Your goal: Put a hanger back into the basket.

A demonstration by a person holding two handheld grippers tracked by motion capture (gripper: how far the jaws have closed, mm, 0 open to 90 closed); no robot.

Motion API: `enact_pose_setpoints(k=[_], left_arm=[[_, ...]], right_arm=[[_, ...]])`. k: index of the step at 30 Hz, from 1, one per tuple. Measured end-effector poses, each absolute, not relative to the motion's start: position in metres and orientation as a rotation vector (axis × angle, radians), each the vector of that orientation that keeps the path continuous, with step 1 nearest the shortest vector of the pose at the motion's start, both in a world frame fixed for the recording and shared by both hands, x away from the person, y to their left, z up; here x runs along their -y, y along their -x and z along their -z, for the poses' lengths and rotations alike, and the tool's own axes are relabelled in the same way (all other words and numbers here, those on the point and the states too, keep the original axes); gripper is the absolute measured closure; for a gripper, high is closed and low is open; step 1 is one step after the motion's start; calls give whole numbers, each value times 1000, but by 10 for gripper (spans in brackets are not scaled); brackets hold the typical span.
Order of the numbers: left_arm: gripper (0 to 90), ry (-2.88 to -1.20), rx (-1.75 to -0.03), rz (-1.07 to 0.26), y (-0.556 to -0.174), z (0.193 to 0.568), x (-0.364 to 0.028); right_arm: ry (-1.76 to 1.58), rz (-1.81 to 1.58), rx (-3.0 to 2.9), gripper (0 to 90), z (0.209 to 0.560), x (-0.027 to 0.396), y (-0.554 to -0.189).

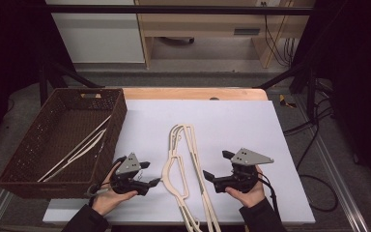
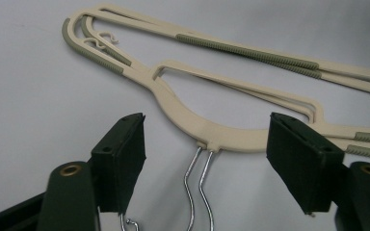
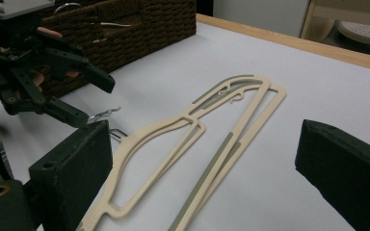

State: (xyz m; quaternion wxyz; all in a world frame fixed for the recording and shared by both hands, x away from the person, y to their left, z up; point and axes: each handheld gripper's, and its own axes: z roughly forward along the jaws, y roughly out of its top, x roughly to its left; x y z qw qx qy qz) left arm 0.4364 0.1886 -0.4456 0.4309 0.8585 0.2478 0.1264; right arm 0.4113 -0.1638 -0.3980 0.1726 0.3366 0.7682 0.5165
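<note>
Two cream hangers (image 1: 186,169) lie stacked mid-bench, reaching toward the near edge. We've got our left claw (image 1: 147,173) gaping beside their wire hooks (image 2: 197,187), and our right claw (image 1: 218,165) wide open on their other side. More hangers (image 1: 79,147) sit in the brown basket (image 1: 29,145) at the left edge.

We see cream hangers (image 1: 186,164) with grey-green ribbed strips and silvery wire hooks (image 2: 197,187) lying on a pale lilac-white board (image 1: 251,125). Left of the board sits a dark brown woven basket (image 1: 38,145) pierced with small holes, and inside it lie more cream hangers (image 1: 79,147). Beyond the board's far edge we see a strip of light orange-brown wood (image 1: 193,93). Above the board, both the left gripper (image 1: 146,174) and the right gripper (image 1: 217,166) are black, each topped by a grey plate.
</note>
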Motion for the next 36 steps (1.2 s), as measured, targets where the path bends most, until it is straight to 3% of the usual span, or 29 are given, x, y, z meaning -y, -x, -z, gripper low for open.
enact_pose_setpoints(k=[19,28,36], left_arm=[[726,-2280,-586,-243,-444,473,-173],[823,-2294,-596,-247,-447,477,-173],[851,-2315,-554,-245,-448,476,-172]], right_arm=[[-936,-1437,-2235,64,406,151,-414],[-935,-1434,-2243,64,407,150,-414],[-932,-1428,-2254,65,409,147,-415]])
